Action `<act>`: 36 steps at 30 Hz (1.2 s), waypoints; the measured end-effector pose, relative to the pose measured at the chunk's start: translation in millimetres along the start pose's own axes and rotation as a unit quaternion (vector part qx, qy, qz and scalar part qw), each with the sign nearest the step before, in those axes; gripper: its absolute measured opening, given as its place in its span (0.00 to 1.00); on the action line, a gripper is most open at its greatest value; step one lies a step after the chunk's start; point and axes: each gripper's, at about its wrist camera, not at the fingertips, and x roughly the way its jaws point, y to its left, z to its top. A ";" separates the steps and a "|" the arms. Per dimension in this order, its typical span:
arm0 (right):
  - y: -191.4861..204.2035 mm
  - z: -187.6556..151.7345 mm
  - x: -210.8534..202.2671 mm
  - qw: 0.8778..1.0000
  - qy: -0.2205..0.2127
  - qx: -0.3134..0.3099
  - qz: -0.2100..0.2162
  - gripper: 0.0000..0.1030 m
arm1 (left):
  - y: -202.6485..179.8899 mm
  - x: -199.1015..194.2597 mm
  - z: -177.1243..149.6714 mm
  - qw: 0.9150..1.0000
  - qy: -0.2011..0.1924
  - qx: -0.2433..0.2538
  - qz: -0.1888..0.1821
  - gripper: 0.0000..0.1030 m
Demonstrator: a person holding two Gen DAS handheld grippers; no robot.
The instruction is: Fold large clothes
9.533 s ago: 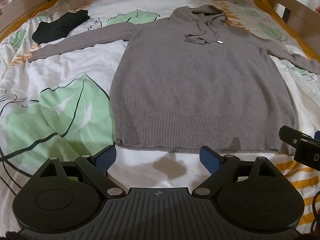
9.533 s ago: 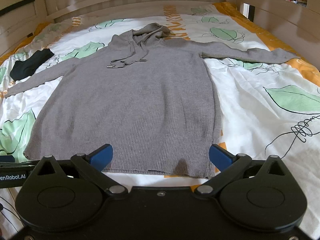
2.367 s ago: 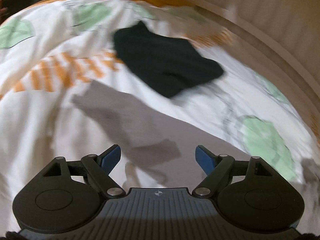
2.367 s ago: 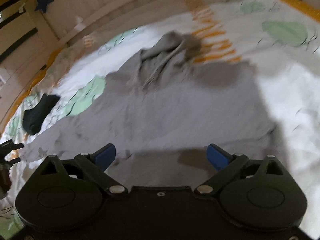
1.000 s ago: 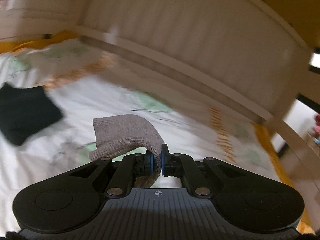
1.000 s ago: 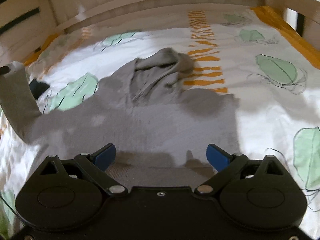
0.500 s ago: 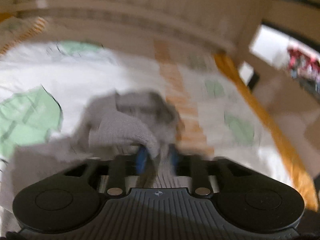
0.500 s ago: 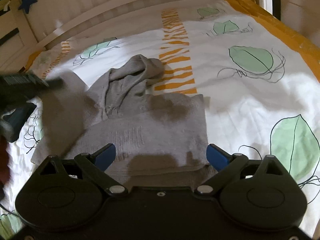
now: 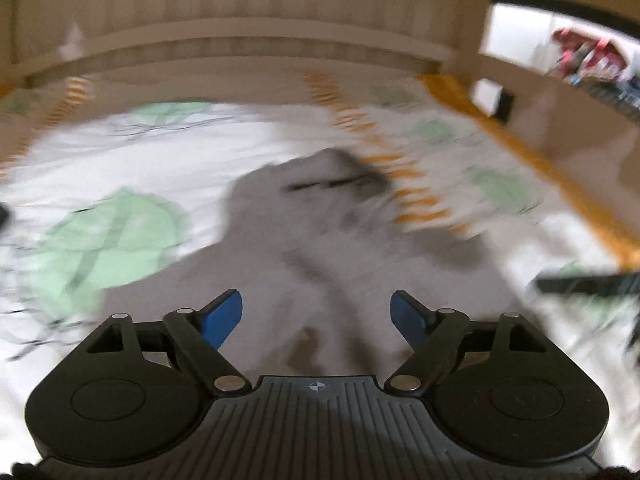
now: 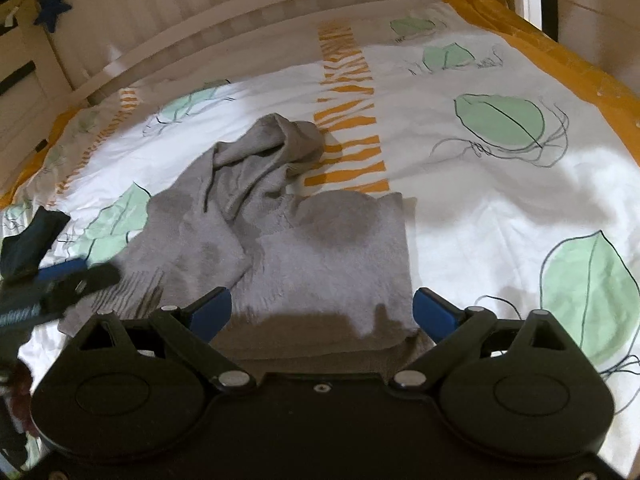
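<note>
**Supervisor:** Report the left wrist view.

**Operator:** I read the left gripper [image 9: 316, 314] with its jaws opening; the blue pads [image 9: 222, 314] stand well apart and nothing is pinched. The grey hooded sweater [image 9: 320, 240] lies on the bed below and ahead of the pads, its knit filling the gap between them without touching either pad. The picture is blurred, so I cannot resolve the folds. At the right edge I see a dark bar that is the right gripper [image 9: 588, 282], just beside the sweater.

**Supervisor:** Right wrist view.

**Operator:** I hold the right gripper [image 10: 322, 312] spread wide, gripping nothing. The sweater [image 10: 320, 256] lies directly ahead, its folded near edge running between the pads. The hood [image 10: 276, 148] is bunched at the far end, and one sleeve [image 10: 200, 240] is laid across the body on the left. The left gripper [image 10: 60, 280] enters from the left edge over that sleeve. A dark garment [image 10: 30, 240] lies just behind it.

**Supervisor:** Surface and room.

**Operator:** I see a white bedsheet [image 10: 480, 184] with green leaves and orange stripes, a pale wooden bed rail [image 10: 280, 12] behind it, and a blue star [image 10: 52, 6] hanging at the upper left.
</note>
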 end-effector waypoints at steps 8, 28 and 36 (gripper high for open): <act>28.7 -16.8 11.1 0.999 -0.012 -0.049 0.014 0.95 | 86.2 -4.2 -52.7 0.993 0.057 -0.035 0.094 0.78; 124.9 -25.8 84.1 0.992 0.028 -0.126 0.009 0.50 | 137.2 12.9 -58.3 0.987 0.037 -0.124 0.098 0.78; 121.7 -0.4 47.4 0.994 -0.043 -0.093 0.043 0.11 | 149.8 16.6 -61.9 0.982 0.041 -0.148 0.108 0.79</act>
